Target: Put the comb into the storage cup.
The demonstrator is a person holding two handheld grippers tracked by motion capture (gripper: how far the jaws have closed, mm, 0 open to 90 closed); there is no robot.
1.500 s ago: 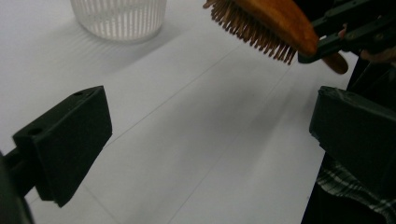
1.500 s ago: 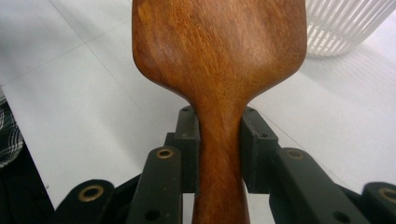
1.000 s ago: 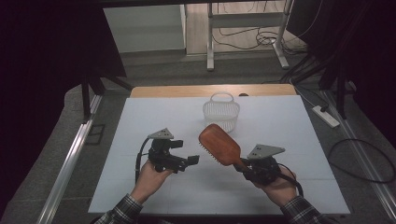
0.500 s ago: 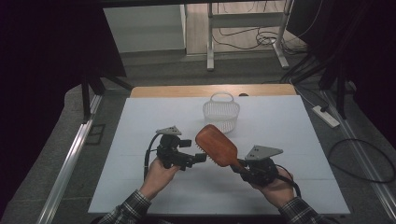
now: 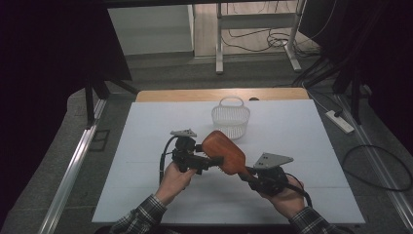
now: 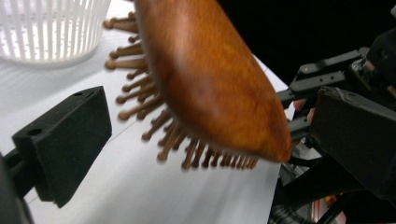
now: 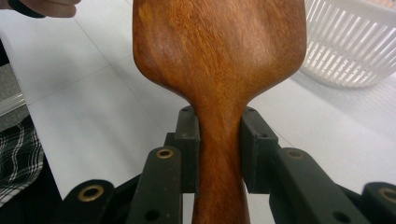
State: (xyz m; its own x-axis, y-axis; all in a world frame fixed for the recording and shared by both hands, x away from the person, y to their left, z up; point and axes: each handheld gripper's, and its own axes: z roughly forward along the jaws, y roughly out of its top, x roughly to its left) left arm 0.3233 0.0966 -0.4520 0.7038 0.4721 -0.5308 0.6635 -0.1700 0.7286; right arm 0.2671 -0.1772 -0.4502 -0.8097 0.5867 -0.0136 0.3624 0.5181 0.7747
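Counts: one wooden hairbrush (image 5: 225, 153), one white slatted basket (image 5: 231, 117), two grippers, one white table (image 5: 146, 146).
Landmark: basket, at the far middle of the table.
Hairbrush place: on the person's side of the basket, near it, lifted off the table, head toward the basket, handle toward the right gripper (image 5: 257, 177).
Right gripper: pinching the hairbrush handle, a pad pressed to each side of the neck, seen from its own camera (image 7: 218, 150).
Left gripper: (image 5: 207, 161) spread, jaws on either side of the head's near edge; contact cannot be told. Sits on the person's side of the basket, left of the brush.
High view extra: both hands, plaid sleeves, grey plates on top of the grippers, basket handle standing upright.
Left gripper view extra: bristle side of the hairbrush (image 6: 210, 79), pins with rounded tips pointing down at the table, one black pad (image 6: 65, 140) beside the pins, the other gripper behind the brush.
Right gripper view extra: smooth back of the hairbrush (image 7: 219, 46), basket (image 7: 350, 46) just beyond the head's right side.
Hairbrush look: reddish-brown glossy wood, broad oval head, narrow neck, visible grain, wooden pins.
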